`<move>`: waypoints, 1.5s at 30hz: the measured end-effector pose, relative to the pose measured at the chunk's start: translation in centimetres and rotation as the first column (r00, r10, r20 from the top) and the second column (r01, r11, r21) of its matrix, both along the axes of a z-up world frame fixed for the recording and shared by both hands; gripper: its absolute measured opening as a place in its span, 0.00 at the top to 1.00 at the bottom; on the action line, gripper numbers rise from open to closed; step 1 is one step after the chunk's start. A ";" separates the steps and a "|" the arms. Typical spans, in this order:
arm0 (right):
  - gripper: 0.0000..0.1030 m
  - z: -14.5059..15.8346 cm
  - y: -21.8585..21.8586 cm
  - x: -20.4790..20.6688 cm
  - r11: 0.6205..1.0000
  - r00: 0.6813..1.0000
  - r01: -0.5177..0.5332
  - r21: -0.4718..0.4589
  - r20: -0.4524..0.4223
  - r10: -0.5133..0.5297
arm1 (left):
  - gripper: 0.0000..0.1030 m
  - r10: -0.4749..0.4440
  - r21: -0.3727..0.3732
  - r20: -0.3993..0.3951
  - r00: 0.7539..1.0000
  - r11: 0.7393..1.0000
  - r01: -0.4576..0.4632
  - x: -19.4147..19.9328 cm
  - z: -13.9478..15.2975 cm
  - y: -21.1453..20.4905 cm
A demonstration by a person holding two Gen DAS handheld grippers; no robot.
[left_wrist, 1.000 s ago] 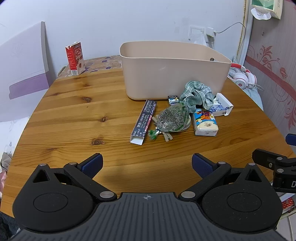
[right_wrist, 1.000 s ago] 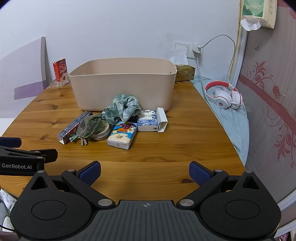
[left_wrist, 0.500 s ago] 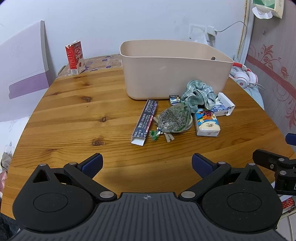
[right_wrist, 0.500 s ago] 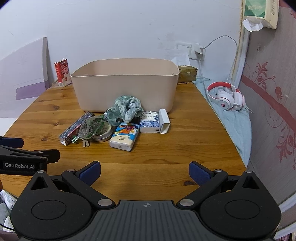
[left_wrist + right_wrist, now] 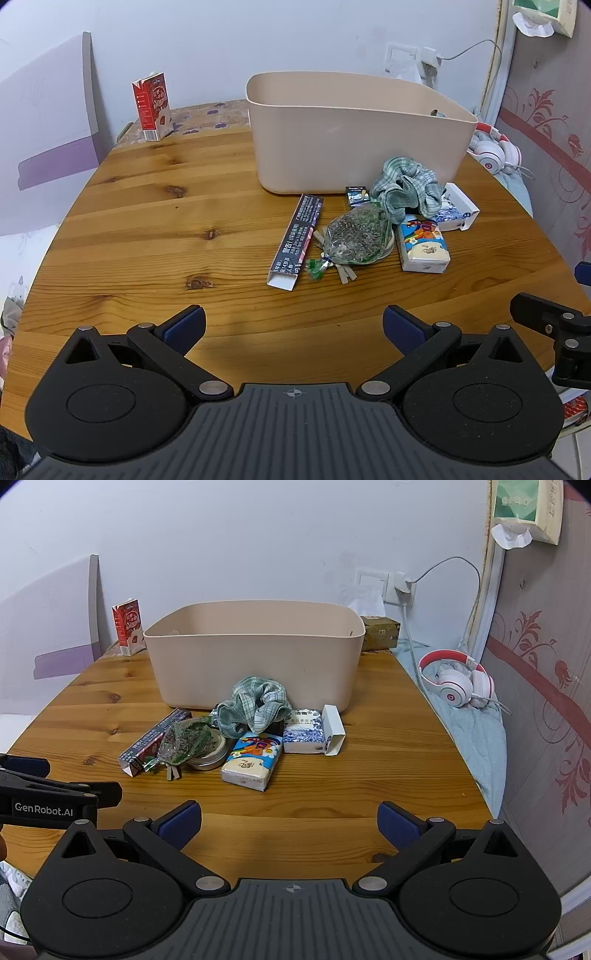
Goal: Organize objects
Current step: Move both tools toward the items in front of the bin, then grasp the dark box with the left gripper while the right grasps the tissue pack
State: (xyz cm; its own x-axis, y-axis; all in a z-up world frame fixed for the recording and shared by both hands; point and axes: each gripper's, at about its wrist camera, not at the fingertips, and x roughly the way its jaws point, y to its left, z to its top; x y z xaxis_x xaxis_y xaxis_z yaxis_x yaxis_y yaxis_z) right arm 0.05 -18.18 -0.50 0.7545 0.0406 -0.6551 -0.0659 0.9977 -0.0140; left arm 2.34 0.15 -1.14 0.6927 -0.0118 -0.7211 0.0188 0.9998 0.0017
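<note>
Round knotty-pine tabletop (image 5: 147, 236) against white wall. Beige plastic tub (image 5: 255, 657) at rear centre. Just before it, clustered: green checked cloth (image 5: 255, 705), long dark flat carton (image 5: 295, 240), clear bag of dried herbs (image 5: 354, 236), cartoon-printed tissue pack (image 5: 253, 762). Left gripper (image 5: 293, 326) and right gripper (image 5: 290, 821) near table edge, jaws wide, holding nothing.

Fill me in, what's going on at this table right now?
Nothing is held yet. The left gripper and right gripper both hover open over the near edge of the wooden table. A clutter of items, including a checked cloth, tissue pack and long dark carton, lies in front of the beige bin.
</note>
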 end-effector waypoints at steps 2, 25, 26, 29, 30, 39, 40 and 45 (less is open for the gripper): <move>0.00 -0.1 0.0 0.1 1.000 1.000 0.000 0.001 -0.002 0.000 | 0.00 -0.002 0.000 -0.005 1.000 1.000 0.002 0.1 -0.1 0.0; 0.00 -3.7 1.1 4.4 0.999 0.999 -0.035 -0.006 0.011 0.035 | 0.00 0.011 0.047 -0.043 0.999 0.999 -0.009 5.1 -2.9 1.6; 0.00 -3.9 1.3 4.7 0.999 0.999 -0.038 -0.007 0.008 0.038 | 0.00 -0.004 0.053 -0.044 0.999 0.999 0.006 5.5 -3.2 1.7; 0.00 -4.7 1.9 5.9 0.999 0.999 -0.041 -0.012 -0.012 0.041 | 0.00 -0.045 0.051 -0.048 0.998 0.998 0.047 6.6 -3.8 2.0; 0.00 -4.9 2.0 6.2 0.999 0.999 -0.040 -0.012 -0.019 0.040 | 0.00 -0.057 0.047 -0.051 0.997 0.997 0.060 7.0 -4.0 2.1; 0.12 -6.8 2.8 9.6 1.000 0.996 -0.021 -0.009 -0.087 0.020 | 0.05 -0.172 0.025 -0.073 0.982 0.984 0.174 9.9 -5.3 2.9; 0.14 -7.0 2.9 9.9 1.000 0.995 -0.018 -0.009 -0.096 0.017 | 0.07 -0.186 0.016 -0.064 0.980 0.982 0.188 10.1 -5.4 3.1; 0.17 -7.2 3.1 10.7 1.000 0.995 -0.010 0.003 -0.099 0.010 | 0.29 -0.251 0.013 -0.056 0.966 0.968 0.252 10.4 -5.0 3.2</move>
State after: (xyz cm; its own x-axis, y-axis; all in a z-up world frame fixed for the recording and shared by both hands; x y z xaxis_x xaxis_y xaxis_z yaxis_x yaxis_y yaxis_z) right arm 10.73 -15.04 -7.74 0.6856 0.0498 -0.7263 -0.0769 0.9970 -0.0042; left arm 12.76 3.36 -6.16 0.6298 -0.1664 -0.7587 0.2705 0.9626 0.0134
